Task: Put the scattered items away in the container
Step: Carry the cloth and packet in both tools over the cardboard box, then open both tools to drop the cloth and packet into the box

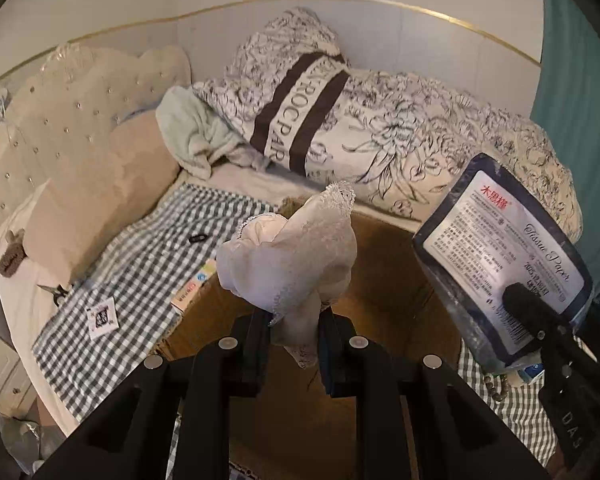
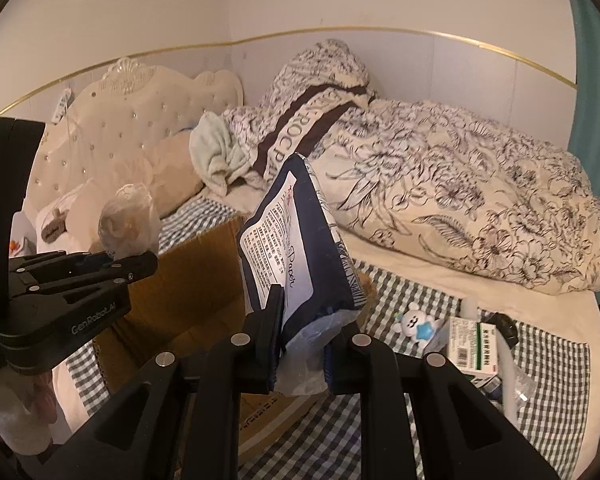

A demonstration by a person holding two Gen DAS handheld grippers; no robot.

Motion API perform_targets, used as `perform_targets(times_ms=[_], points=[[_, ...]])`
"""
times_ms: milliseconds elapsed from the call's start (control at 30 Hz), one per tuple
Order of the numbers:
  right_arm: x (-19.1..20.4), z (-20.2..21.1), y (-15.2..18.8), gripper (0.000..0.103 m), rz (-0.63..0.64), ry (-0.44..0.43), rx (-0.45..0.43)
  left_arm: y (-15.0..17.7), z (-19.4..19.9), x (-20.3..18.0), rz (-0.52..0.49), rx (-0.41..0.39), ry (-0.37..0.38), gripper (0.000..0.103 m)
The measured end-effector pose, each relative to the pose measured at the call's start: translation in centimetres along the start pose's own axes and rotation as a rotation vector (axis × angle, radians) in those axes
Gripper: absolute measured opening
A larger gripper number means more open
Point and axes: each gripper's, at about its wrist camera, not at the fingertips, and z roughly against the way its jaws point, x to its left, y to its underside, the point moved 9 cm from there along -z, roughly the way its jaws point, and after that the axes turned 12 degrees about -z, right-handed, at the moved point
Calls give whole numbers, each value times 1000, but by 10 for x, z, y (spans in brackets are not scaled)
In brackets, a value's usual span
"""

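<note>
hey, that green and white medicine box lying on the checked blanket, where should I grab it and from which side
Take the medicine box across its two long side edges, coming straight down from above. It lies flat, broad face up, so only its narrow width would fit between the fingers. A blue-and-white toy crowds its left end.

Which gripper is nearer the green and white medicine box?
Right. The right gripper is just left of the medicine box; the left gripper is beyond the cardboard box.
</note>
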Motion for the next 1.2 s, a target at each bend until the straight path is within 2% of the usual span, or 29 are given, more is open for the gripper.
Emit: perform_targets(times_ms=[133, 333, 633, 700, 767, 800, 833, 867, 967, 1033, 1200], points=[[5, -17, 9, 16, 12, 1, 38, 11, -21, 1, -9, 59, -2, 21], [7, -38, 17, 16, 25, 9, 81, 31, -57, -1, 18, 174, 57, 21], [14, -55, 26, 18, 49, 7, 118, 33, -64, 2, 16, 173, 37, 21], [13, -57, 26, 19, 44, 11, 116, 30, -64, 3, 10, 164, 27, 24], [11, -56, 26, 24, 40, 14, 116, 28, -61, 3, 6, 154, 22, 35], [10, -55, 25, 27, 41, 19, 110, 26, -60, 3, 9, 151, 24, 46], [10, -53, 25, 36, 41, 24, 103, 24, -58, 3, 13, 143, 22, 53], [9, -51, 23, 43, 40, 23, 93, 22, -55, 4, 14, 127, 14, 54], [9, -43, 18, 49, 33, 19, 66, 13, -44, 5, 0, 85, -6, 57], [7, -36, 13, 53, 29, 21, 47, 9, -38, 5, 1, 65, -8, 69], [-1, -19, 3, 62, 3, 21, 1, -3, -13, 7, 10, -20, -31, 88]])
